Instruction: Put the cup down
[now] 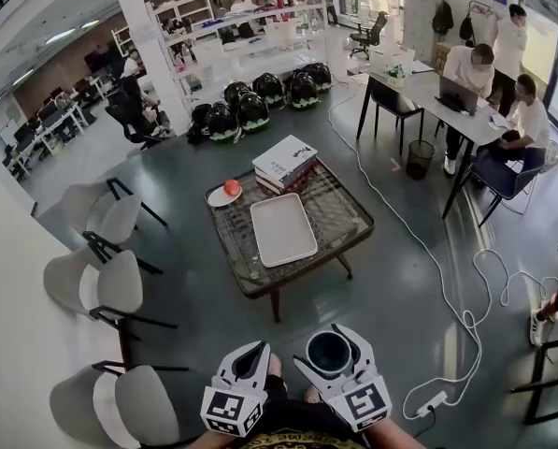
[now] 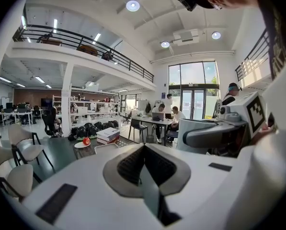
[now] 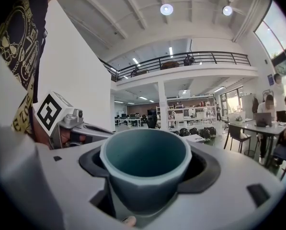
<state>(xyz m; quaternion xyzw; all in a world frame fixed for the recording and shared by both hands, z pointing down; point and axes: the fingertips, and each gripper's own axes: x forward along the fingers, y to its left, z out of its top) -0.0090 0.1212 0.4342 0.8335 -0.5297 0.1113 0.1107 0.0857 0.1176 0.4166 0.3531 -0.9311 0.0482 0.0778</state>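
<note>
A grey-blue cup (image 1: 331, 352) stands upright between the jaws of my right gripper (image 1: 333, 337), low in the head view and well short of the low table (image 1: 344, 221). In the right gripper view the cup (image 3: 145, 169) fills the middle, its mouth open and empty, and the right gripper (image 3: 147, 181) is shut on its sides. My left gripper (image 1: 251, 354) hangs just left of it with its jaws together and nothing in them. In the left gripper view the left gripper (image 2: 143, 166) has its dark pads meeting, and the right gripper (image 2: 214, 133) shows at the right.
On the table lie a white tray (image 1: 281, 229), a stack of books (image 1: 285, 163) and a plate with a red fruit (image 1: 225, 193). Grey chairs (image 1: 101, 288) line the left. A white cable (image 1: 419, 251) runs over the floor at the right. People sit at a desk (image 1: 428, 92) far right.
</note>
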